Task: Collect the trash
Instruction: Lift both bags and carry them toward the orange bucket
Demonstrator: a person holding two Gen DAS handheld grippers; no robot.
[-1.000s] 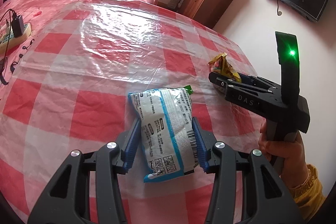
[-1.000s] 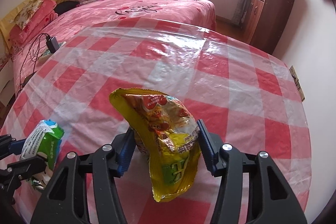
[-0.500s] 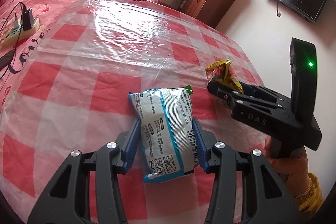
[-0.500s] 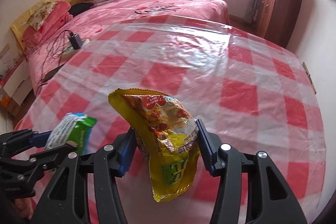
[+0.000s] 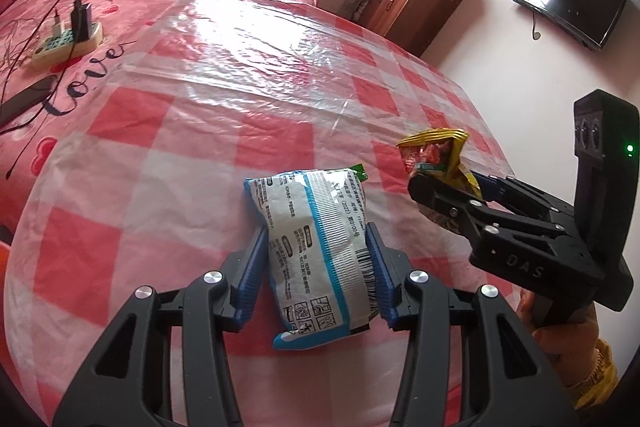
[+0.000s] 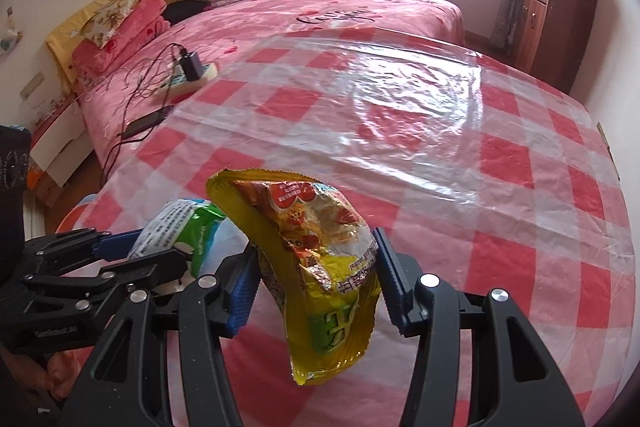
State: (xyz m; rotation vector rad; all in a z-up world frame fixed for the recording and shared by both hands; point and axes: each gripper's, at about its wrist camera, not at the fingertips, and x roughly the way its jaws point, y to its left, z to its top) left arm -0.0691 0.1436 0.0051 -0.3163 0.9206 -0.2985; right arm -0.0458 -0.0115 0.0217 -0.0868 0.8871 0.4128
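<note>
Here the left gripper point(image 5: 318, 267) is clamped on a white and blue snack bag point(image 5: 320, 247), its blue pads pressing both sides, and the bag stands up between them above the red and white checked tablecloth point(image 5: 168, 155) (a clear plastic sheet lies over it). The right gripper point(image 6: 316, 283) is closed on a crumpled yellow snack bag point(image 6: 320, 267), which hangs below its fingers, lifted off the cloth. Both grippers are close together, side by side, near the table's edge. Behind the table is a pink bed point(image 6: 340, 7) with a power strip point(image 6: 188, 75) and cables on it, a wooden cabinet point(image 6: 556, 23) beside the wall.
</note>
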